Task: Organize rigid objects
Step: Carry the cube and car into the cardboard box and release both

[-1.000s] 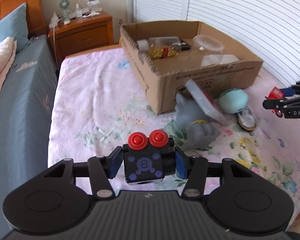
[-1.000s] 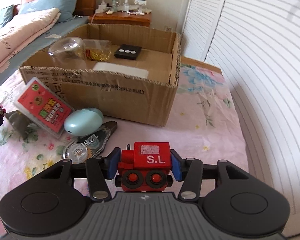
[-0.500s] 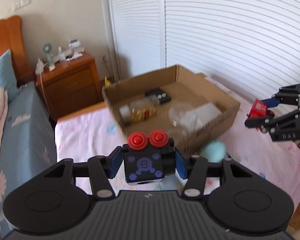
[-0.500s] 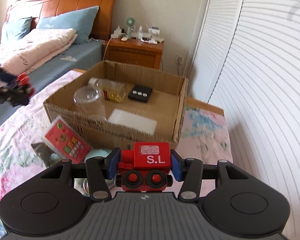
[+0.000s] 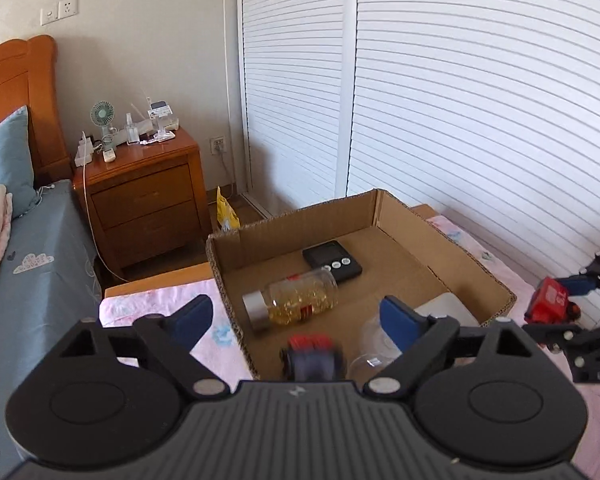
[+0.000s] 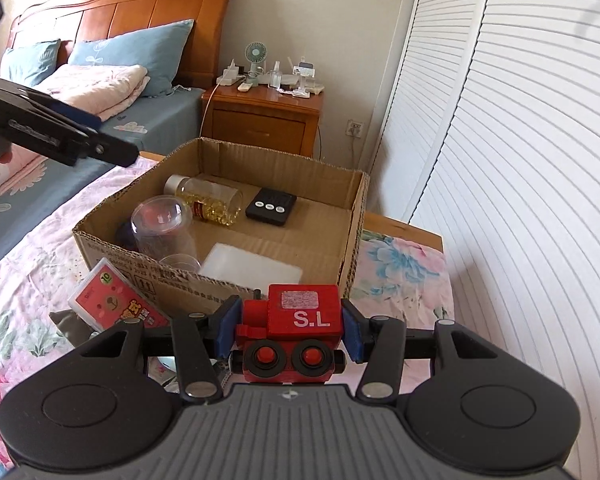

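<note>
inside cardboard box point(image 6: 352, 240) | capsule jar point(image 6: 210, 200); black timer point(image 6: 271, 207); clear cup point(image 6: 162, 232)

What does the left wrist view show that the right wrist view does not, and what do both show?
Left wrist only: the open left gripper, its jaws just opened, with a blurred dark toy car below them, untouched by the pads.

Right wrist only: the red card box leaning on the carton's front, and the bed pillows.

Both: the cardboard box, capsule bottle, black timer, nightstand, and the red toy train in the right gripper.
</note>
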Available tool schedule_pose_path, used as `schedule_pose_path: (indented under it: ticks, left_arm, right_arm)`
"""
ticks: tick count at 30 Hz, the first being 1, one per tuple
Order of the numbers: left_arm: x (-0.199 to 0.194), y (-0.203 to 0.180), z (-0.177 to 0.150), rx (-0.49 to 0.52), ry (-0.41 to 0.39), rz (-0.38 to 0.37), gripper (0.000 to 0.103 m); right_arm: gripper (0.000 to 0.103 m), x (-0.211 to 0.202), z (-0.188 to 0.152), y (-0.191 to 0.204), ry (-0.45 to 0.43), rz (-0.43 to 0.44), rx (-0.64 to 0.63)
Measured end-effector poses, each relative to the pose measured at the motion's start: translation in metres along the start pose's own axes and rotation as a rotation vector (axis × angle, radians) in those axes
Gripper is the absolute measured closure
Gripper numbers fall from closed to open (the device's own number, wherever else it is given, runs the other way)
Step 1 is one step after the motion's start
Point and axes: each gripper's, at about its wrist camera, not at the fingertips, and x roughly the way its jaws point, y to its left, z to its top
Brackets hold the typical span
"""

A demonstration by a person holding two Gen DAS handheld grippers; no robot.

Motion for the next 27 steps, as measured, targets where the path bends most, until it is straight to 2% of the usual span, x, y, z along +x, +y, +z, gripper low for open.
schedule_pose_path:
  ticks: [5,11,20,27]
  left_arm:
    - [-0.012,-0.002,-0.018,-0.002,0.054,0.033,0.005]
    - [-0.028,-0.008,-0.045,-0.045,0.106,0.041,0.004]
    - [-0.047,-0.011,-0.072,-0.151,0.087,0.041,0.004]
    - [-0.055,-0.007,-0.082,-0.184,0.085,0.057,0.004]
  right_arm:
    - [0.047,0.004,0.006,0.0,-0.005,0.012,0.008]
    - [0.047,0.011,0.025,-0.003,-0.008,0.043,0.011]
    - [0.046,0.048,0.073,-0.008,0.021,0.048,0.029]
    - [0.046,0.083,0.105,-0.007,0.059,0.023,0.025]
